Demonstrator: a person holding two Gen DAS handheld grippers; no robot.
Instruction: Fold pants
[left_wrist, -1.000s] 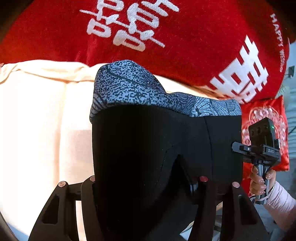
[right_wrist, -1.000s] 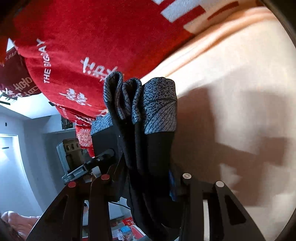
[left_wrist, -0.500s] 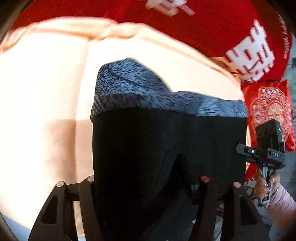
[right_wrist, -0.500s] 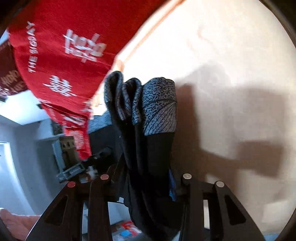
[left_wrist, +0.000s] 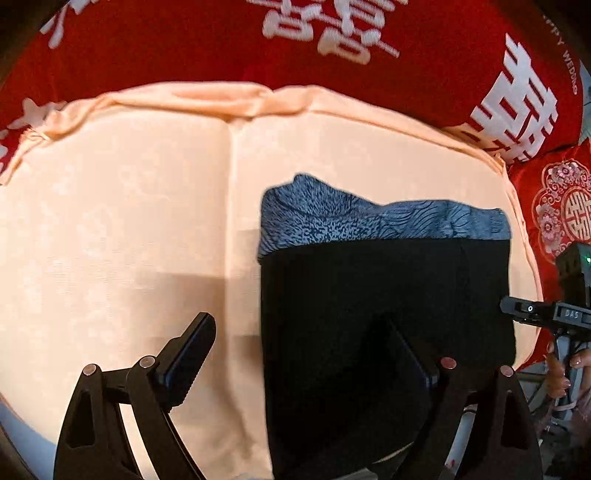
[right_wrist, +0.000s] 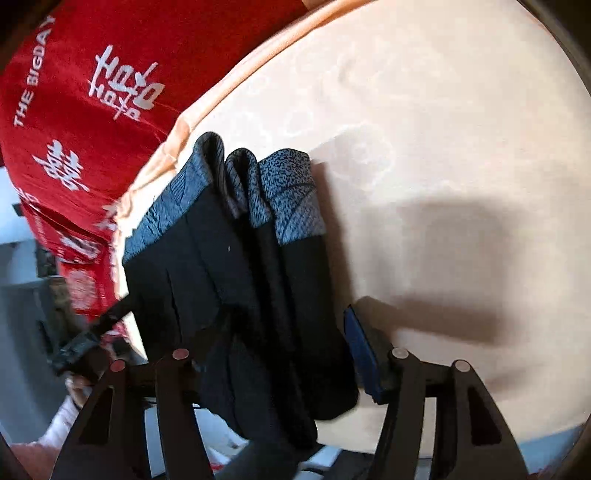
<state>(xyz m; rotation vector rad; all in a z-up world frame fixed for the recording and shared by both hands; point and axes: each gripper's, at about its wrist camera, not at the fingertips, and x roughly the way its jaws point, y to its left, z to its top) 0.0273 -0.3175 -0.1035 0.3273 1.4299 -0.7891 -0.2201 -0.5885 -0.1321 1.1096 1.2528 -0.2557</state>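
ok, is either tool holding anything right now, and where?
Nothing is held. Left tool and right tool are both open; the pants lie folded on the peach sheet.

Folded pants (left_wrist: 384, 295) on peach sheet (left_wrist: 129, 229)

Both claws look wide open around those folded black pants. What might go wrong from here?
1. The pants lie in several loose layers with the patterned cuffs bunched; the stack may slump or unfold.
2. The left gripper and right gripper both have a finger close to the cloth; pulling back carelessly could snag and drag it.
3. The pile sits near the peach sheet's edge and could slide off.
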